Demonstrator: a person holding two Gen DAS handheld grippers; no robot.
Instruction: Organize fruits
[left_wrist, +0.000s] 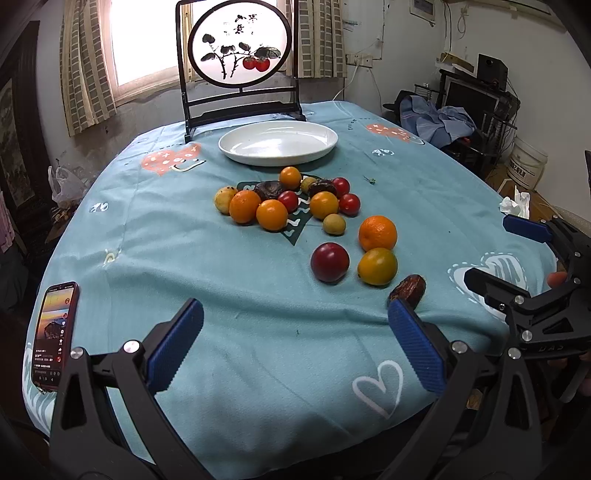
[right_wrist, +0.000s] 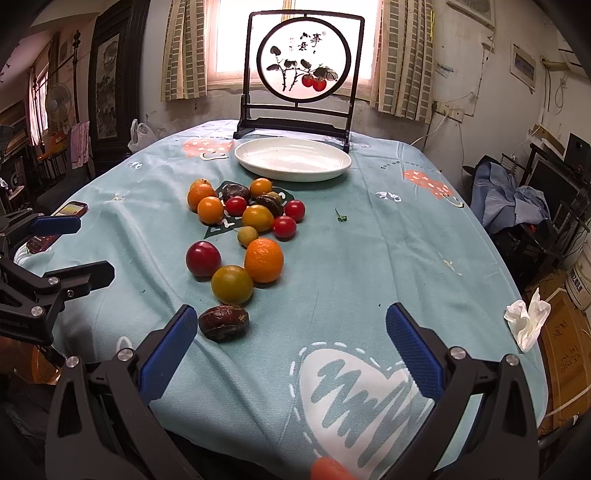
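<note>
Several fruits lie on the blue tablecloth: a cluster of oranges, red tomatoes and dark wrinkled fruits (left_wrist: 284, 201) (right_wrist: 245, 208), then nearer a red plum (left_wrist: 330, 262) (right_wrist: 203, 258), an orange (left_wrist: 378, 233) (right_wrist: 263, 260), a yellow-green fruit (left_wrist: 377, 266) (right_wrist: 232, 284) and a dark brown wrinkled fruit (left_wrist: 407, 290) (right_wrist: 224, 323). An empty white plate (left_wrist: 277, 143) (right_wrist: 292, 159) sits behind them. My left gripper (left_wrist: 295, 339) is open and empty at the near edge. My right gripper (right_wrist: 291, 347) is open and empty, right of the dark fruit; it also shows in the left wrist view (left_wrist: 506, 254).
A framed round painting (left_wrist: 239, 59) (right_wrist: 298, 74) stands behind the plate. A phone (left_wrist: 54, 336) (right_wrist: 59, 225) lies at the table's left edge. A crumpled tissue (right_wrist: 526, 323) lies off the right edge. Clothes and furniture (right_wrist: 517, 199) fill the right side.
</note>
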